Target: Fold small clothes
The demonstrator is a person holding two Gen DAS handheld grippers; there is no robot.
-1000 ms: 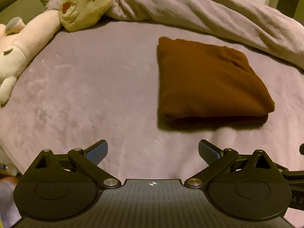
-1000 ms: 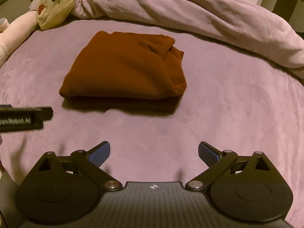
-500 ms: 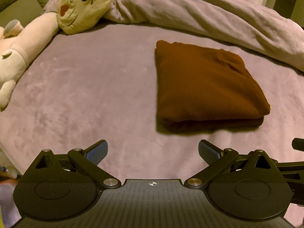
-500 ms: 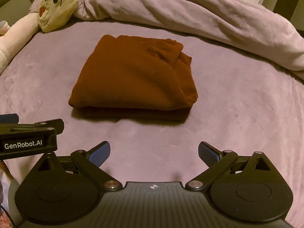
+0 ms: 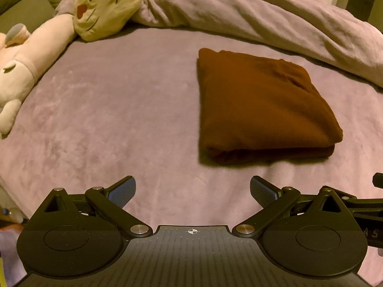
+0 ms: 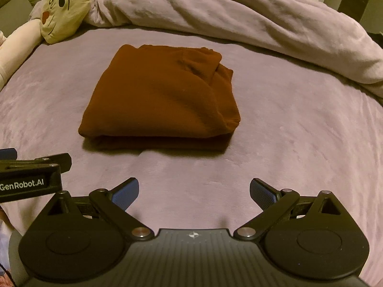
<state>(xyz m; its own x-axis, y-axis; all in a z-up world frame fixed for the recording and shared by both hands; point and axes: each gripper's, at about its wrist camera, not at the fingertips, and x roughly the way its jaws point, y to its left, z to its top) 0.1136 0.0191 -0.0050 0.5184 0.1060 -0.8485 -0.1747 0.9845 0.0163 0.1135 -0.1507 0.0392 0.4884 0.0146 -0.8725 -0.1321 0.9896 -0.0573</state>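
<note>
Knit brown garment [image 6: 160, 100] folded rectangular on plush bedspread [image 6: 299, 124]; both grippers [image 5: 192, 192] [image 6: 194, 192] spread, empty.

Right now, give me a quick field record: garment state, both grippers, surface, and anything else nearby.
garment: brown garment, folded into a compact stack, lying flat
left gripper: open, empty, short of the garment
right gripper: open, empty, short of the garment
surface: purple bed cover
nearby: bunched blanket behind; plush toy at far left
</note>
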